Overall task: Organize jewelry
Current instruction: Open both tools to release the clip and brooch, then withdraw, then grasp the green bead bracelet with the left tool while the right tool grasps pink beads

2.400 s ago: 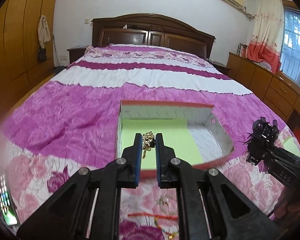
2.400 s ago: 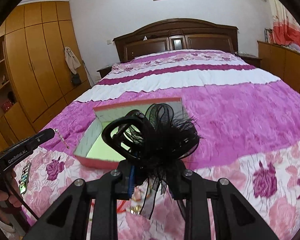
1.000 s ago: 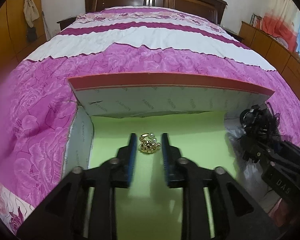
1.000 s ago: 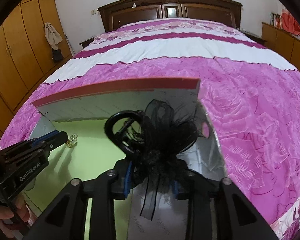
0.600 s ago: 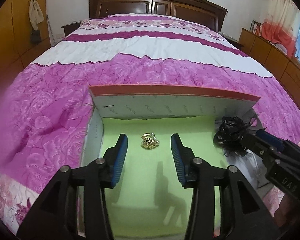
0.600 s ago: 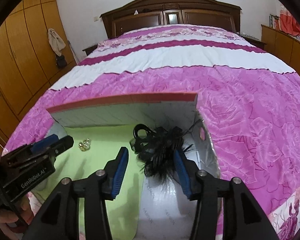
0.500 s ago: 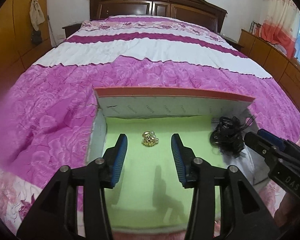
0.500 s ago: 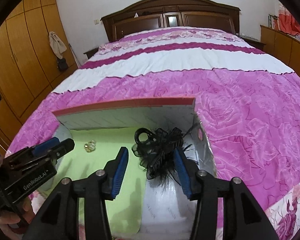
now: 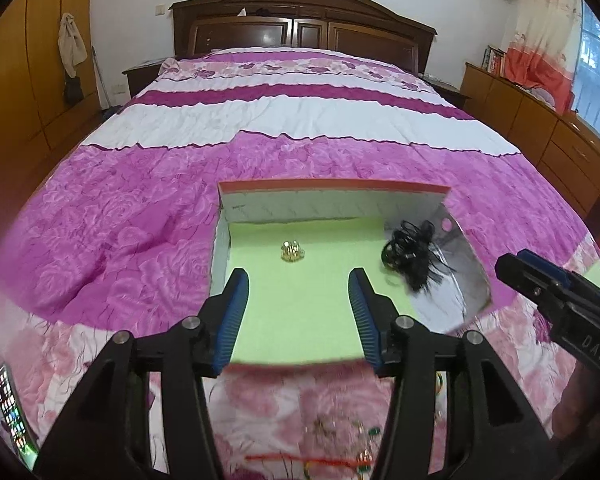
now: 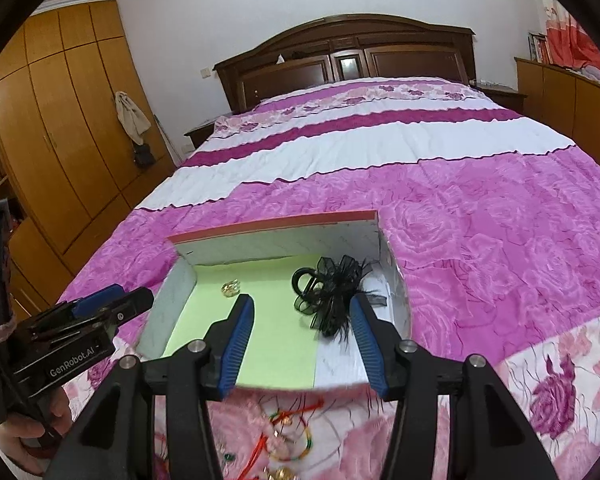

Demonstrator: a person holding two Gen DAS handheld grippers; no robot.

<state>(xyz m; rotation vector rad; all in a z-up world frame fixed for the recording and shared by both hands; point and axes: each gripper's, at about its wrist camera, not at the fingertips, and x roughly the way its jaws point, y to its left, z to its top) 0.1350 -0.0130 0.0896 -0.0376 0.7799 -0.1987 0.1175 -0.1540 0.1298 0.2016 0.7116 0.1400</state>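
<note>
A shallow box point(image 9: 332, 188) with a red rim and green floor lies on the bed. A gold jewelry piece point(image 9: 292, 251) rests on the green floor at the back left; it also shows in the right wrist view point(image 10: 231, 289). A black feathery hair clip point(image 9: 410, 254) lies at the box's right side, also in the right wrist view point(image 10: 330, 290). My left gripper point(image 9: 298, 298) is open and empty above the box's near part. My right gripper point(image 10: 302, 322) is open and empty, just short of the hair clip. The box also shows in the right wrist view point(image 10: 276, 224).
Red cords and bead bracelets point(image 10: 288, 432) lie on the bedspread in front of the box, also in the left wrist view point(image 9: 336, 452). A phone point(image 9: 12, 412) lies at the bed's left edge. A wardrobe point(image 10: 60, 128) stands left, wooden drawers point(image 9: 540, 132) right.
Both grippers released their items into the box, opened, and pulled back toward the bed's near edge. The gold piece and the hair clip stay in the box.
</note>
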